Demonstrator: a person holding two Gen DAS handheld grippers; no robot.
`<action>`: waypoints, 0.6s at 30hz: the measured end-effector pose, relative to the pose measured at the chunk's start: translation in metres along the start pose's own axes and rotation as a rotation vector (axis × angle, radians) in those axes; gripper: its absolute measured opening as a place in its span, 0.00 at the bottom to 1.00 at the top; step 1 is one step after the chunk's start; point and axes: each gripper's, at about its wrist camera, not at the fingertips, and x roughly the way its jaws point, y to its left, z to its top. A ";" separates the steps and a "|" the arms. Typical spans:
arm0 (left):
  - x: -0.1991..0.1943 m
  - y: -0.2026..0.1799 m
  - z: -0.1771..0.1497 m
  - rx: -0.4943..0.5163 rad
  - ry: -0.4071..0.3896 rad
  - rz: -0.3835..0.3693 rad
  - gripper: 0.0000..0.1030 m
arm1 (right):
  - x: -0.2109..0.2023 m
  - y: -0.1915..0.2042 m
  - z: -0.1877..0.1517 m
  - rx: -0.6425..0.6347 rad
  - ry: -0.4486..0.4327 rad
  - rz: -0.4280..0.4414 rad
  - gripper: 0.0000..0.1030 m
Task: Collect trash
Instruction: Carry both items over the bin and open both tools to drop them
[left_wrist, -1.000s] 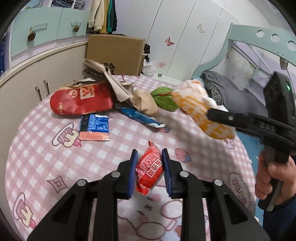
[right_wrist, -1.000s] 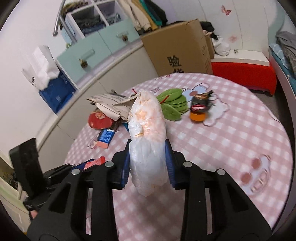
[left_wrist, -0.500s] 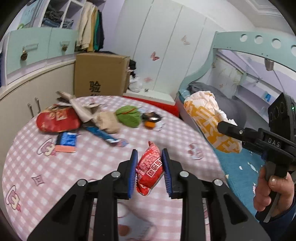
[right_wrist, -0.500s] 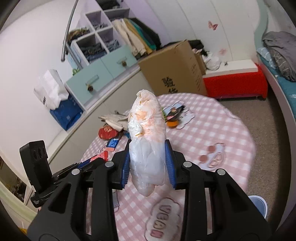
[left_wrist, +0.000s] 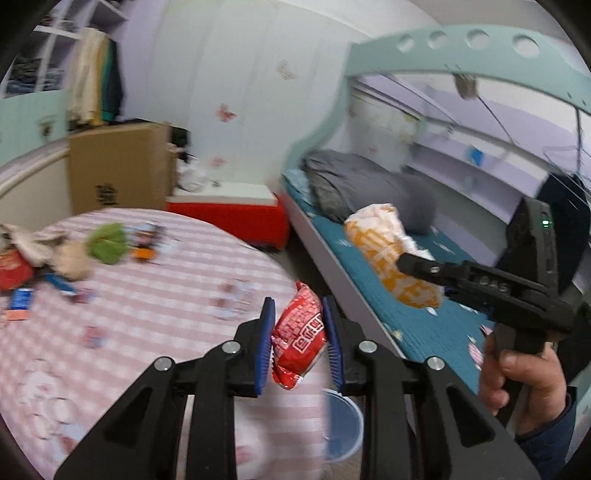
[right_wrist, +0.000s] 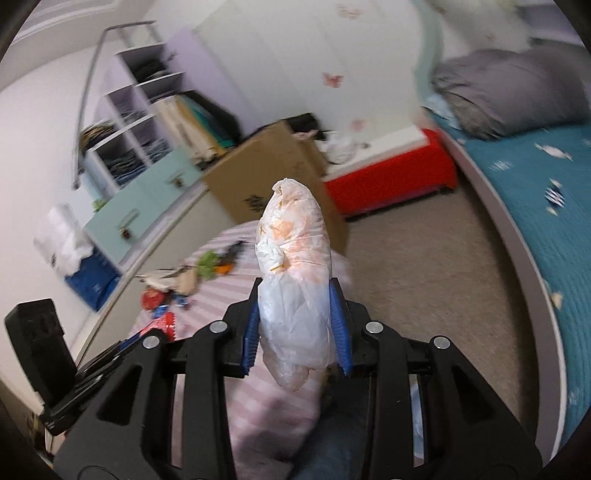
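Note:
My left gripper (left_wrist: 298, 345) is shut on a red snack packet (left_wrist: 299, 334), held past the right edge of the pink checked round table (left_wrist: 147, 317). Below it a clear plastic bin (left_wrist: 341, 424) shows on the floor. My right gripper (right_wrist: 295, 328) is shut on a crumpled white-and-orange plastic bag (right_wrist: 293, 258); in the left wrist view that bag (left_wrist: 391, 254) hangs over the blue bed. More wrappers lie on the table's far left: a green leaf-shaped one (left_wrist: 107, 243), a red bag (left_wrist: 11, 273) and crumpled paper (left_wrist: 70, 258).
A cardboard box (left_wrist: 114, 170) and a red low bench (left_wrist: 229, 218) stand behind the table. The bed with a blue cover (right_wrist: 546, 206) and grey pillow (right_wrist: 506, 88) runs along the right. Beige carpet (right_wrist: 424, 266) lies between table and bed. Cabinets and shelves line the left wall.
Both grippers have swung right, away from the table's middle toward its edge and the bed, each keeping its load. The bin has come into the left wrist view.

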 end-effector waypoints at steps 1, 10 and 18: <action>0.010 -0.012 -0.003 0.015 0.014 -0.018 0.25 | -0.003 -0.011 -0.003 0.016 0.001 -0.017 0.32; 0.093 -0.085 -0.045 0.127 0.153 -0.112 0.25 | -0.011 -0.121 -0.049 0.203 0.053 -0.170 0.32; 0.178 -0.098 -0.102 0.145 0.337 -0.114 0.25 | 0.027 -0.191 -0.101 0.330 0.182 -0.261 0.32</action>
